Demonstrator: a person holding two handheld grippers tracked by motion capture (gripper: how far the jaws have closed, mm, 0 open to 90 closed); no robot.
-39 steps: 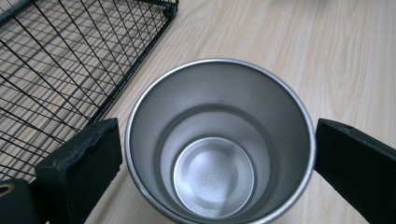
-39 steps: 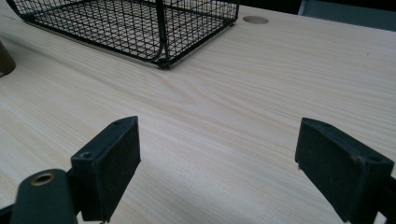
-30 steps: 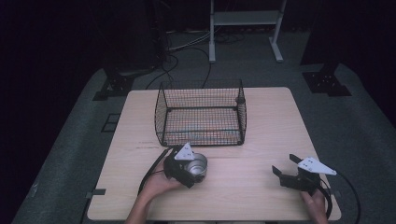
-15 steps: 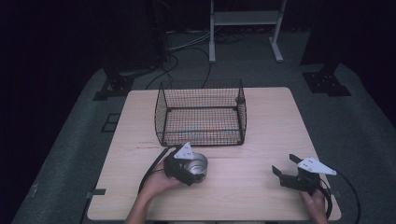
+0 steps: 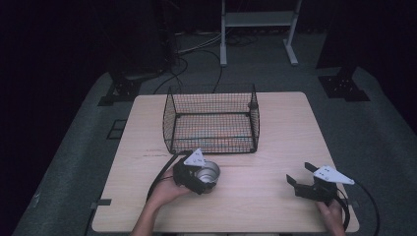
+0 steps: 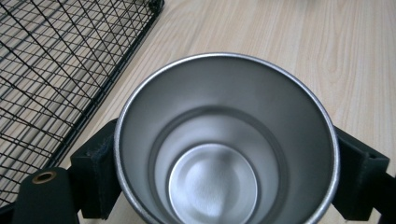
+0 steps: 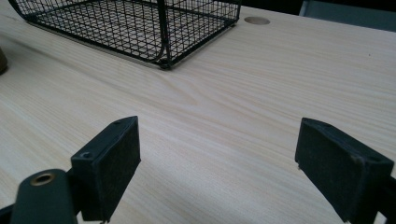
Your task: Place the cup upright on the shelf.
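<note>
High view: a light wooden desk on dark grey flooring; a person's hands come in over the near edge.
Cup: a metal cup, brushed silver steel, round, with a thin bright rim. It lies tipped in the left gripper, its mouth turned toward the desk's right edge, near the near edge and left of centre.
Cup, inside: in the left gripper view the cup shows its open mouth; the wall is dull grey with a stepped ring partway down, the flat round bottom paler and shinier. Nothing in it.
Left gripper: the left gripper has its jaws clamped on the cup, one black pad pressed to each side of the wall just below the rim. Grey plate on top, cable trailing to the near-left.
Left hand: the left hand holds the tool from behind.
Right gripper: the right gripper sits by the near right corner, jaws wide apart with bare desk between them, pointing toward the left edge. It looks low over the wood; contact cannot be told.
Right hand: the right hand is at the near edge.
Basket: a black wire basket stands upright in the middle of the desk, just beyond the cup, apart from it; its near right corner shows in the right gripper view.
Desk hole: a small round hole beyond the basket.
</note>
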